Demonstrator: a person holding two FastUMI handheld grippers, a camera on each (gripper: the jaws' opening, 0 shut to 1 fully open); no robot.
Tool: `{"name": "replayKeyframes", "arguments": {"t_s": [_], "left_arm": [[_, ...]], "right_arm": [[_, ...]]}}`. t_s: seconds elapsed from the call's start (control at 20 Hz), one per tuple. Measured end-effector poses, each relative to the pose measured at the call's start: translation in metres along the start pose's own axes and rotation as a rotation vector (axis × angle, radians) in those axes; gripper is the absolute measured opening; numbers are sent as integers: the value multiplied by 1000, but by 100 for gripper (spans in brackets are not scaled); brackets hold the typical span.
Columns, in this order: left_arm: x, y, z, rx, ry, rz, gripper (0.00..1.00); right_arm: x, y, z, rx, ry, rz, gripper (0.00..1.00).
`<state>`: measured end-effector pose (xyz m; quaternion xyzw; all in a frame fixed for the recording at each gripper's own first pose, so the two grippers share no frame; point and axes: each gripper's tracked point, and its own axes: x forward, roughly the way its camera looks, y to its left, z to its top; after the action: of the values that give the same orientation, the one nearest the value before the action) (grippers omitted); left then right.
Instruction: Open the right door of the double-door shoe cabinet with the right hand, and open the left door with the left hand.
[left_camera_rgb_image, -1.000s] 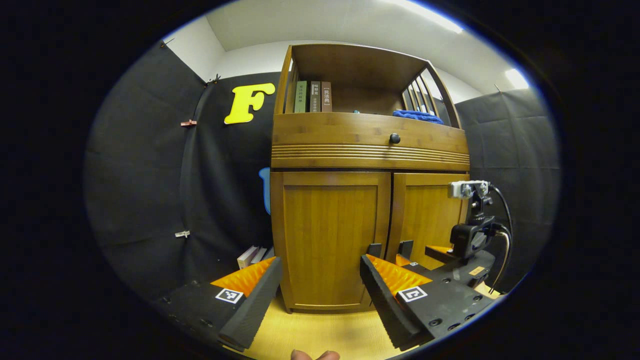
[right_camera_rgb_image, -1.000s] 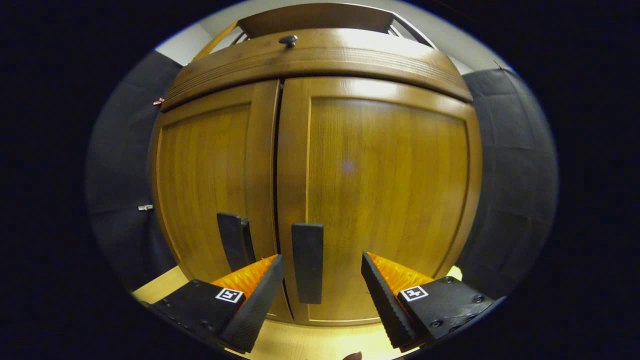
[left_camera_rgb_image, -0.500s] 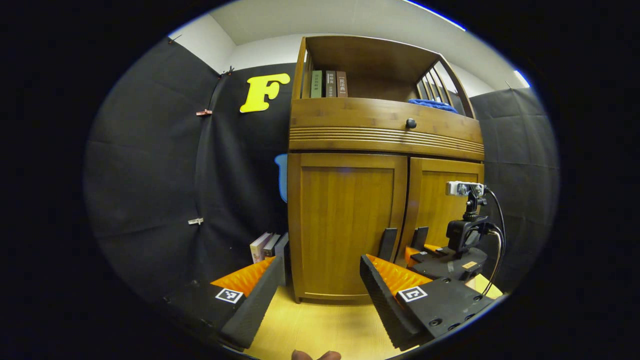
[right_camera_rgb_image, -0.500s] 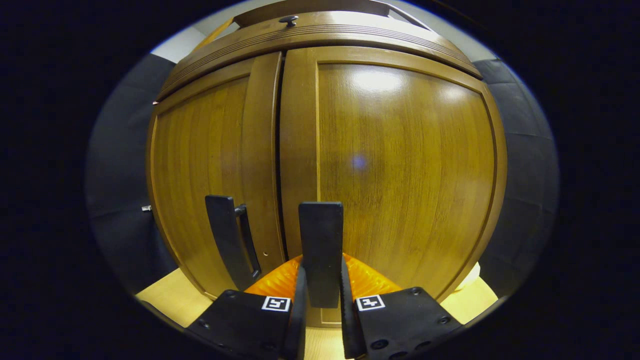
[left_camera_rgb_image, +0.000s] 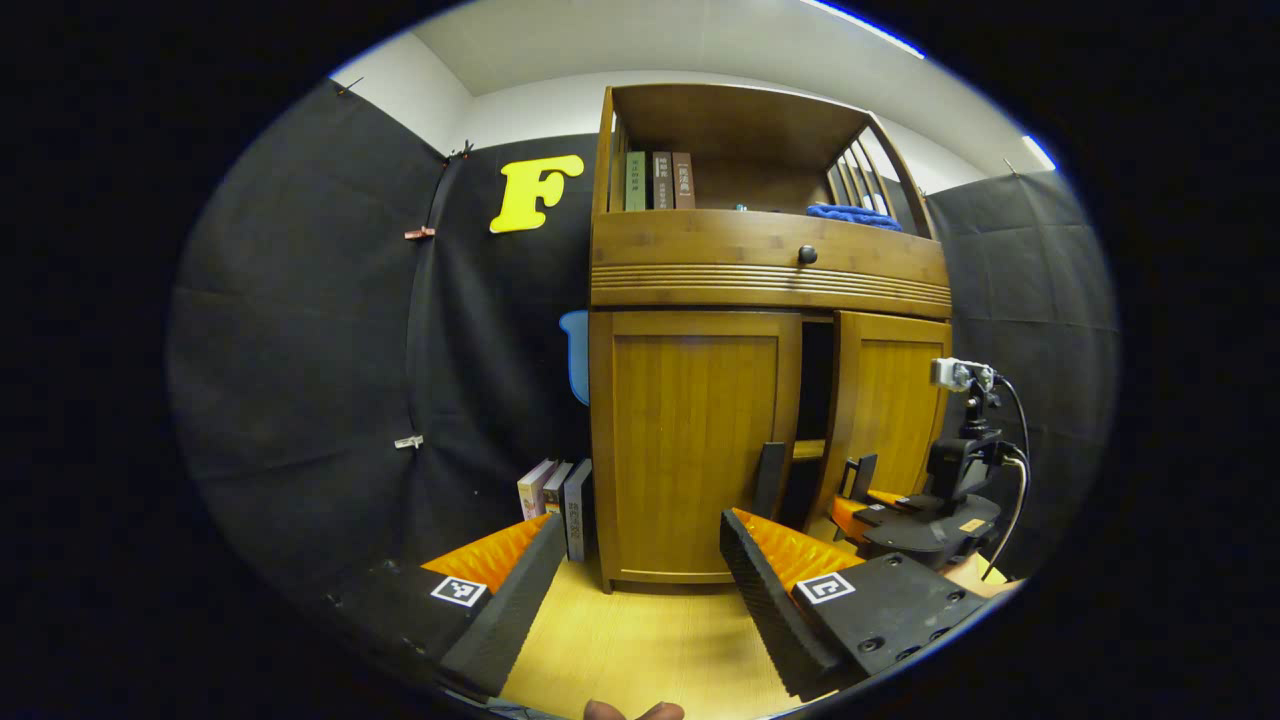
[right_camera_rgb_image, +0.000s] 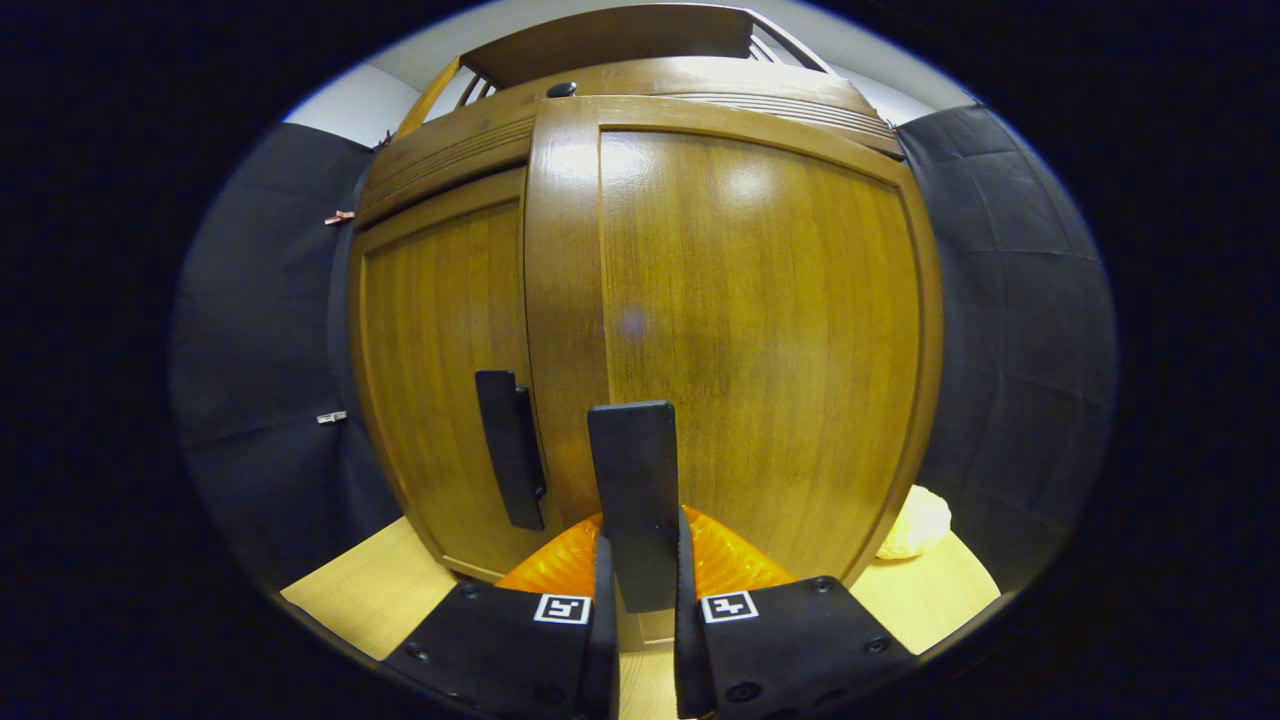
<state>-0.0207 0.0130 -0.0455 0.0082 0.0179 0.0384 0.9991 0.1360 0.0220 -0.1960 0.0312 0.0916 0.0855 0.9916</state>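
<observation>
Right door (left_camera_rgb_image: 890, 400) now swung ajar, dark gap at centre of left gripper view; was flush earlier. Right gripper (right_camera_rgb_image: 640, 600), wide apart a second ago, now clamped on right door handle (right_camera_rgb_image: 633, 500).

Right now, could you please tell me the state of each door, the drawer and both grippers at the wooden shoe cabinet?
Right wooden cabinet door: partly open, dark gap beside it.
Left wooden cabinet door: closed.
Drawer with round black knob: closed.
Right gripper: shut on the right door's flat black handle.
Left gripper: open, holding nothing, short of the cabinet.
</observation>
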Motion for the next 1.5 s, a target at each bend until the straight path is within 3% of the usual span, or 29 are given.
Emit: {"name": "replayKeyframes", "arguments": {"t_s": [0.3, 0.45, 0.5, 0.65, 1.0, 1.5], "left_arm": [[-20, -16, 8, 24, -18, 4, 96], [-20, -32, 14, 33, -19, 23, 97], [-20, -40, 17, 34, -23, 24, 96], [-13, -57, 22, 32, -31, 28, 97], [10, -106, 25, 28, -38, 8, 96], [35, -175, 25, 29, -42, -19, 97]], "right_arm": [[-59, -30, -4, 15, 16, 48, 25], [-84, -52, -5, 27, 21, 44, 25], [-94, -60, -4, 28, 23, 40, 21], [-117, -87, -3, 19, 40, 15, 25], [-146, -144, 10, 49, 82, -54, 23], [-174, -222, 29, 15, 69, -54, 18]]}}
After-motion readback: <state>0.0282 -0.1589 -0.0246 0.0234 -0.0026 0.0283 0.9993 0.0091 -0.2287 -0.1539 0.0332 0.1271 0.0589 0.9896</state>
